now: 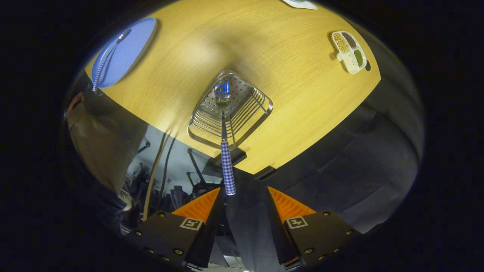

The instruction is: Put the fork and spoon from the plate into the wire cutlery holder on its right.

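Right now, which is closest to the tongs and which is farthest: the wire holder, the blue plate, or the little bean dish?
The tongs are open.
1. Wire holder, just ahead, a checked-handled utensil standing in it.
2. Blue plate, beyond, on the left.
3. Bean dish, beyond, on the right; too close to the plate to call.

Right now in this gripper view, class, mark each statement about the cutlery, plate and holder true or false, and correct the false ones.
1. A checked-handled utensil stands in the wire cutlery holder. True.
2. The fingers of the gripper press on that handle. False: the fingers are spread apart, and the handle's end sits just ahead of them, beside one finger.
3. The round blue plate still carries a piece of cutlery. True.
4. The wire cutlery holder stands on the blue plate. False: it stands on the wooden table, apart from the plate.
5. The small divided dish lies between the fingers. False: it lies far beyond them, across the table.
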The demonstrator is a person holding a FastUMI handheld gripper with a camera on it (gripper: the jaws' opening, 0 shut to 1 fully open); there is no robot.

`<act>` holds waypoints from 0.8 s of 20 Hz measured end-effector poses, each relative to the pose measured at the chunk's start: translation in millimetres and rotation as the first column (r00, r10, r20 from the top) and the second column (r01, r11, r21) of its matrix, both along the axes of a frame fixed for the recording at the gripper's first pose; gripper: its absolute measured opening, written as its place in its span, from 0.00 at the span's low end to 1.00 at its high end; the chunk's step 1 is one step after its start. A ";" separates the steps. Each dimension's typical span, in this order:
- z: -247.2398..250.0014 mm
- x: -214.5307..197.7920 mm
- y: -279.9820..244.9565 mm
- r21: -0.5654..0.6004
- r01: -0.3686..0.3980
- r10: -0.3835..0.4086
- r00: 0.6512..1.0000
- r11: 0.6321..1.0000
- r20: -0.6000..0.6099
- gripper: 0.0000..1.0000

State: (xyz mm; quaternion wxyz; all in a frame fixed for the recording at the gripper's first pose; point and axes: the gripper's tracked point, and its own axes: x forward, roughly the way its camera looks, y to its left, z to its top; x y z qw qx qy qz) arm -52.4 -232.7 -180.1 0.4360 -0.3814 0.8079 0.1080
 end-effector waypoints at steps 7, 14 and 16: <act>29.7 1.5 -3.8 0.023 0.033 -0.035 0.995 0.999 0.096 0.62; 35.1 8.4 88.0 0.267 -0.002 -0.053 0.978 0.964 0.200 0.76; 21.4 4.8 111.3 0.332 0.002 -0.078 0.974 0.943 0.215 0.87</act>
